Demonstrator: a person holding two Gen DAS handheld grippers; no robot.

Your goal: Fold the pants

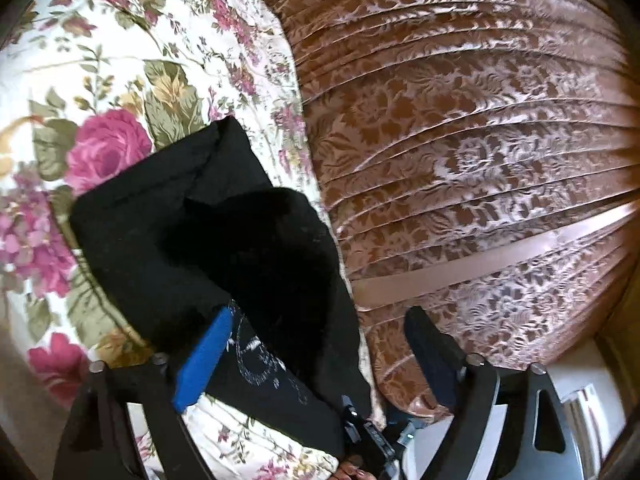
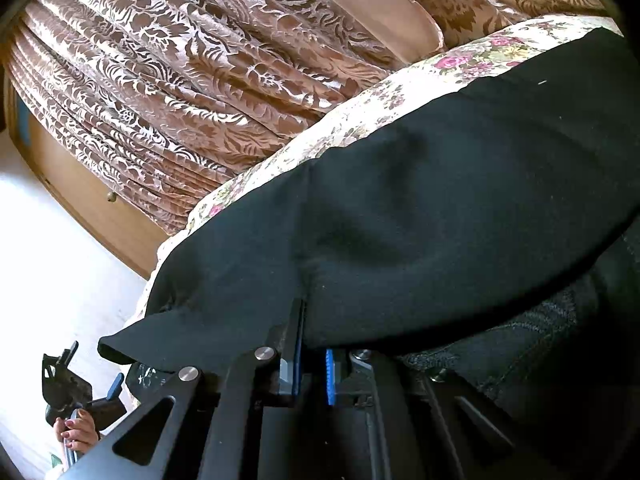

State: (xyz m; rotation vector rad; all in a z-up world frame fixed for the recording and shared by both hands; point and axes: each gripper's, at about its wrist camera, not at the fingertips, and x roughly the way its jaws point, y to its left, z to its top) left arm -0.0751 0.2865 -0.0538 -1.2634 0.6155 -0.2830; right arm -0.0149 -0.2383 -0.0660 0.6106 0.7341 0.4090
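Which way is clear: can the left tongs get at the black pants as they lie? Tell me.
Probably yes. The left tongs stand open right over the black pants on the floral bedspread, with nothing between; the right tongs pinch another edge.

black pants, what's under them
The black pants lie folded on a floral bedspread, which shows all around them. Whatever lies beneath the folded layers is covered.

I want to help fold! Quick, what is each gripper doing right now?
Left gripper: open, holding nothing; the black pants lie between its fingers.
Right gripper: closed, pinching the black pants' edge.
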